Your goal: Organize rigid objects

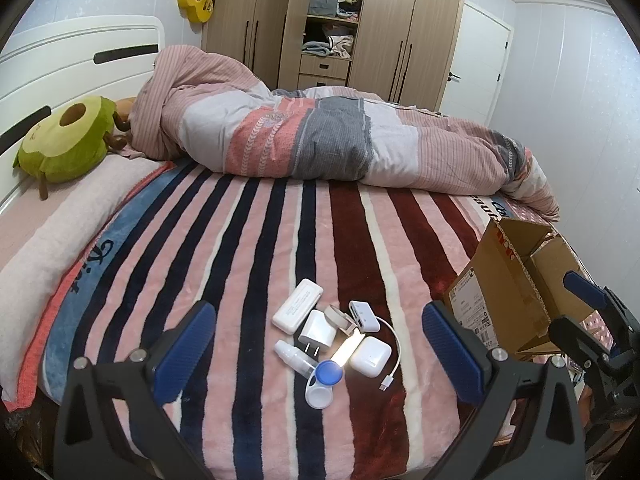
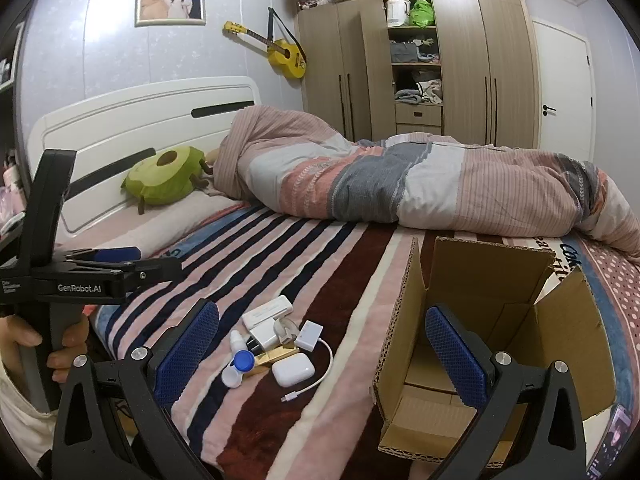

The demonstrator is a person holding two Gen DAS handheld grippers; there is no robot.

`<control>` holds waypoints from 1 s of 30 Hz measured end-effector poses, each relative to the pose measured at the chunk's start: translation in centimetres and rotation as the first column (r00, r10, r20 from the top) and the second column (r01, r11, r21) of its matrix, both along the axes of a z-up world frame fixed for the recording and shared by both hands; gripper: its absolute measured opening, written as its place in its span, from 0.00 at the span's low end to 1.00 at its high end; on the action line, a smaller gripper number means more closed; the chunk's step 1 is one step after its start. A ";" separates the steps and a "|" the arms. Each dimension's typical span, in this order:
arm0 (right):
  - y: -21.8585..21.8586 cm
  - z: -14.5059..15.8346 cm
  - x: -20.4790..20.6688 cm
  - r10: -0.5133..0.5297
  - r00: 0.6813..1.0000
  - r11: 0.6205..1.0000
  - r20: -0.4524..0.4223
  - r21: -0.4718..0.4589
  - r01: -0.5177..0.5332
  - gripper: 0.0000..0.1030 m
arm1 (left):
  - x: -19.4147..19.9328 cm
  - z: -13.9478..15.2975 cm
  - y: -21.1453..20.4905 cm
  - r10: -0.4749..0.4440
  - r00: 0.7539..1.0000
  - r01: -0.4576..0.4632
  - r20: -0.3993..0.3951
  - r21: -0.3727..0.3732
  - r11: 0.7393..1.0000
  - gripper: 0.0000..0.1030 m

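A cluster of small items lies on the striped blanket: a white power bank, a white plug charger, a small dropper bottle, a blue-and-white lens case, a white earbud case, a white adapter with cable and a gold bar. An open cardboard box stands to their right. My left gripper is open, above the cluster. My right gripper is open, between cluster and box.
A rolled pink and grey duvet lies across the far side of the bed. An avocado plush rests by the white headboard. A wardrobe and door stand behind. A phone lies by the box.
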State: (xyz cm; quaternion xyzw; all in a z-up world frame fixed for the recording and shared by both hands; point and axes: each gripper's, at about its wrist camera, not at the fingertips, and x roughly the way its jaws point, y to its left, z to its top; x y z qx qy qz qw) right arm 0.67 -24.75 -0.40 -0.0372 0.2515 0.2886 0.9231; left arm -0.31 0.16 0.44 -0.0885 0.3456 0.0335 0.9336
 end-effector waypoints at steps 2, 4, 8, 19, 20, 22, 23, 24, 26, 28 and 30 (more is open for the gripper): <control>0.1 -0.1 0.0 0.001 1.000 1.000 -0.001 0.001 -0.001 1.00 | 0.0 0.1 0.0 -0.001 1.000 0.001 0.001 0.000 1.000 0.99; 0.1 -0.1 0.0 0.001 1.000 1.000 0.000 0.001 -0.001 1.00 | 0.0 0.1 0.0 0.001 1.000 -0.001 0.001 0.000 1.000 1.00; 0.1 0.0 0.0 0.000 1.000 1.000 -0.003 0.001 0.000 1.00 | 0.0 0.1 0.0 0.001 1.000 -0.001 0.001 0.000 1.000 0.99; 0.1 0.0 0.1 0.000 1.000 1.000 -0.005 0.001 0.000 1.00 | -0.4 0.5 -0.2 -0.012 1.000 0.012 0.017 0.012 1.000 1.00; 0.1 0.0 0.1 -0.002 1.000 1.000 -0.005 0.001 0.002 1.00 | -0.4 0.5 -0.2 -0.013 1.000 0.013 0.019 0.014 1.000 0.99; 0.1 0.0 0.1 0.002 1.000 1.000 -0.008 0.003 -0.002 1.00 | -0.5 0.5 -0.2 -0.015 1.000 0.015 0.021 0.012 1.000 1.00; 0.1 -0.2 0.1 0.004 1.000 1.000 -0.009 0.004 -0.004 1.00 | -0.5 0.5 -0.2 -0.015 1.000 0.015 0.022 0.012 1.000 0.99; 0.1 -0.3 0.0 0.004 1.000 1.000 -0.009 0.004 -0.004 1.00 | -0.5 0.5 -0.2 -0.015 1.000 0.014 0.021 0.013 1.000 0.99; 0.1 -0.5 0.0 0.005 1.000 1.000 -0.008 0.003 -0.005 1.00 | -0.5 0.5 -0.2 -0.015 1.000 0.014 0.021 0.013 1.000 0.99; 0.1 -0.4 0.0 0.004 1.000 1.000 -0.009 0.004 -0.004 1.00 | -0.5 0.5 -0.1 -0.014 1.000 0.014 0.022 0.013 1.000 0.99; 0.1 -0.4 0.0 0.005 1.000 1.000 -0.010 0.002 -0.005 1.00 | -0.5 0.5 -0.1 -0.014 1.000 0.013 0.023 0.012 1.000 0.99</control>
